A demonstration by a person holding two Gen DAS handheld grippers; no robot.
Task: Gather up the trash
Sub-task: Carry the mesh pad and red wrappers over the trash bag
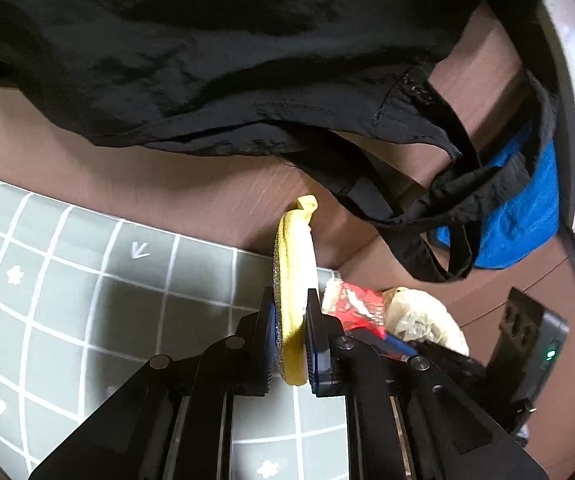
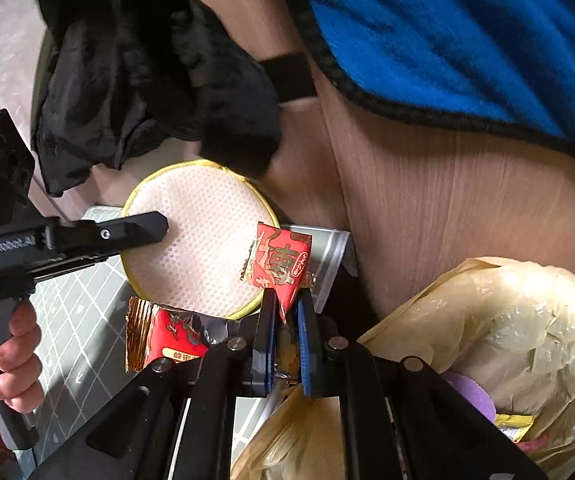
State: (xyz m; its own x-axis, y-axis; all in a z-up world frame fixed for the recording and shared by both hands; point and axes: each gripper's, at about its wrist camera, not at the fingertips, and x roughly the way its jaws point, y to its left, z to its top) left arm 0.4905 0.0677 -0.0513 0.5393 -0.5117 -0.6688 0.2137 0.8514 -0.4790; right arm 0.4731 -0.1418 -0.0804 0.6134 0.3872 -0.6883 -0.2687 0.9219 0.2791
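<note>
left gripper: jaws clamped on round yellow-rimmed white mesh pad, held on edge over grey grid mat | right gripper: jaws pinching red foil snack wrapper beside crumpled beige plastic bag

Round pad: white honeycomb mesh w/ yellow trim. Wrapper: red w/ gold print; 2nd wrapper red + copper foil. Bag: pale tan, translucent. Mat: grey-green, white grid w/ hearts & flowers. Blanket: bright blue, black edge. Cloth: black. Counter: brown woodgrain.
</note>
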